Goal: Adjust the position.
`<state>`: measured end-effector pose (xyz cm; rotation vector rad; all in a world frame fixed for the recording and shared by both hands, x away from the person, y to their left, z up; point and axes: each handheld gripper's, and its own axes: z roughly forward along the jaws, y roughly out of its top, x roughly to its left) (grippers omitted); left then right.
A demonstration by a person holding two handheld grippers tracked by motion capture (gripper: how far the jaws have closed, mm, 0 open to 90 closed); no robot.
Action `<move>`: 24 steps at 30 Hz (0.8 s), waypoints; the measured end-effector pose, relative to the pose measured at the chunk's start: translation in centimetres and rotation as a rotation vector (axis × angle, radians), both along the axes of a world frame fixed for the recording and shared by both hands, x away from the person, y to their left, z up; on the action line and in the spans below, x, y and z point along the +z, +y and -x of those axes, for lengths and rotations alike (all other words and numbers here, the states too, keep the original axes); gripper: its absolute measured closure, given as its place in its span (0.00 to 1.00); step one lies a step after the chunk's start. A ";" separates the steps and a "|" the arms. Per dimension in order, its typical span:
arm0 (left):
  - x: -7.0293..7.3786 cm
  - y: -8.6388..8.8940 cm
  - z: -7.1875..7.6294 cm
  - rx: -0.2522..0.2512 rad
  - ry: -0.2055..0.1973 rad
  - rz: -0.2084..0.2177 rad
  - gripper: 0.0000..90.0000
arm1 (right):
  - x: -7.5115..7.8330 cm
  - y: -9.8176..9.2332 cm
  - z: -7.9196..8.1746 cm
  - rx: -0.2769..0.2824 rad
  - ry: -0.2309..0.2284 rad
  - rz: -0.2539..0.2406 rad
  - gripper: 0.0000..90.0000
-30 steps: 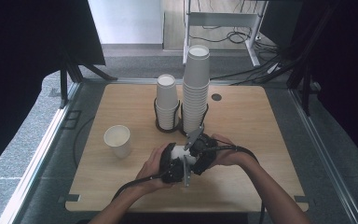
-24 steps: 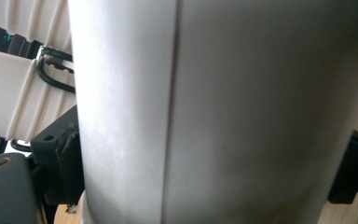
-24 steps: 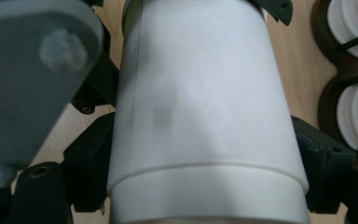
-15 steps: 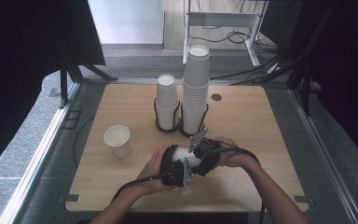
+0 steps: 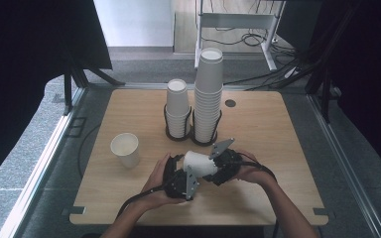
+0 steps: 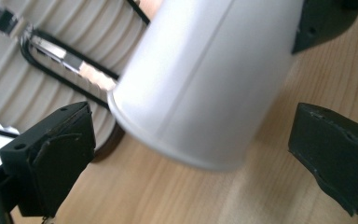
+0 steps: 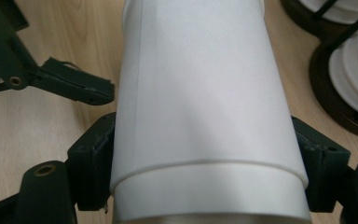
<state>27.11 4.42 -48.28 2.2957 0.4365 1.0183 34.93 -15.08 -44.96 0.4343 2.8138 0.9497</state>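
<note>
Between both grippers | plain white cup (image 5: 199,163) | no lettering legible

Left fingers (image 6: 60,158) apart, right fingers (image 7: 91,172) clamped

Even soft daylight, dark edges; close views blurred, mild glare.

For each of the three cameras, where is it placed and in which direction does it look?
High view: above the person's side, looking forward and down on the table; both forearms, left gripper and right gripper show.
Left gripper view: rides on the left gripper, looking along its open jaws at the cup, which they do not touch.
Right gripper view: rides on the right gripper, looking along the cup clamped between its jaws.
All three views share the cup and the cup stacks.
</note>
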 end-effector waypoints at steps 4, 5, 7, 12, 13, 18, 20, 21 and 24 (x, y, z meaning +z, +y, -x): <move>0.3 0.9 -0.1 0.048 0.054 0.075 0.03 | -0.2 -0.3 0.1 -0.044 -0.002 -0.045 0.24; 0.3 1.1 -0.2 0.052 0.064 0.087 0.03 | -0.3 -0.3 0.2 -0.063 -0.005 -0.060 0.24; 0.5 1.5 -0.3 0.069 0.075 0.110 0.04 | -0.4 -0.5 0.4 -0.085 -0.005 -0.103 0.24; 0.8 2.2 -0.3 0.095 0.105 0.182 0.08 | -1.0 -1.0 0.7 -0.151 -0.007 -0.194 0.24; 0.9 2.3 -0.3 0.100 0.108 0.190 0.09 | -1.1 -1.2 0.8 -0.154 -0.007 -0.213 0.24; 1.2 2.5 0.0 0.129 0.122 0.219 0.11 | -1.7 -1.7 1.8 -0.182 -0.005 -0.299 0.23; 1.4 2.6 0.1 0.132 0.138 0.247 0.11 | -1.9 -1.9 2.3 -0.196 -0.011 -0.335 0.23; 1.5 2.7 0.1 0.132 0.145 0.258 0.11 | -2.0 -2.0 2.4 -0.205 -0.010 -0.353 0.23; 1.4 2.8 0.0 0.147 0.151 0.266 0.11 | -2.2 -2.2 2.7 -0.229 -0.013 -0.392 0.23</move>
